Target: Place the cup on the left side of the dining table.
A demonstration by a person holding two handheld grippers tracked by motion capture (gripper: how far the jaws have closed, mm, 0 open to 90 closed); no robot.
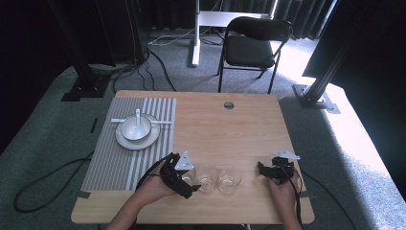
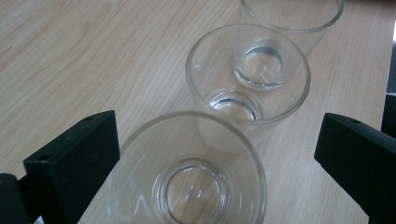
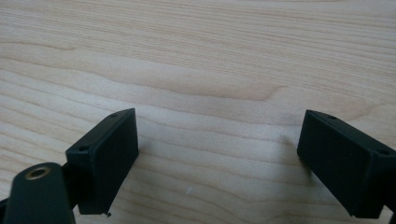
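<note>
The left claw (image 2: 205, 154) stands wide open around the nearest glass (image 2: 187, 172) to grip it, while the right claw (image 3: 219, 158) waits open over bare table (image 3: 196, 56).

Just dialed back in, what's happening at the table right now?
A person holds a hand-held gripper in each hand. The left hand-held gripper has its jaws open around the nearest glass of three in a row, not yet clamped. The right hand-held gripper hangs open over the bare wooden table.
</note>
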